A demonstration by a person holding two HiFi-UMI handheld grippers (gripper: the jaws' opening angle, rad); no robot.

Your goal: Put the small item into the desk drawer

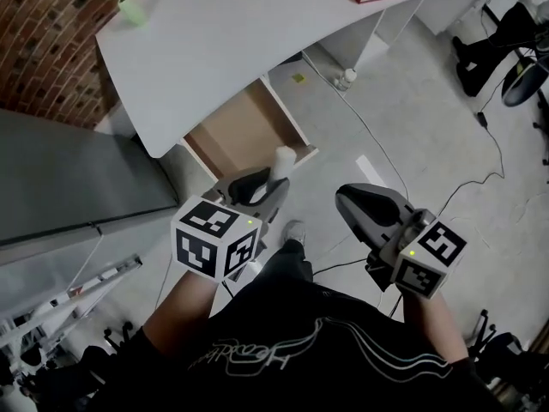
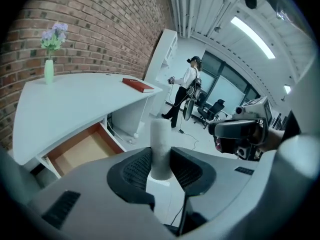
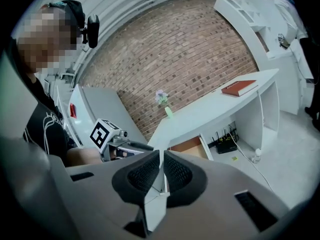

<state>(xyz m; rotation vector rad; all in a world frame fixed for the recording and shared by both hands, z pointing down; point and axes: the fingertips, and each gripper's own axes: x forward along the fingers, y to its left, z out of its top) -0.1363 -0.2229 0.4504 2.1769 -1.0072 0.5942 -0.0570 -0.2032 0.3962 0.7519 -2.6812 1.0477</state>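
A white script printed on the black shirt point(image 1: 257, 354) could not be read. The small white cylinder point(image 2: 161, 139) was gripped at its lower end by the jaws of the left gripper point(image 1: 268, 187). It was held upright, its long axis vertical, just in front of the open drawer point(image 1: 244, 127) under the worktop point(image 1: 223, 33). The jaws of the right gripper point(image 3: 161, 159) were closed to a slit on nothing.

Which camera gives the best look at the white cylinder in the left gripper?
The left gripper view: the white cylinder stands upright and close, clamped in the left gripper. The head view shows only its top end above that gripper. In the right gripper view I cannot make it out.
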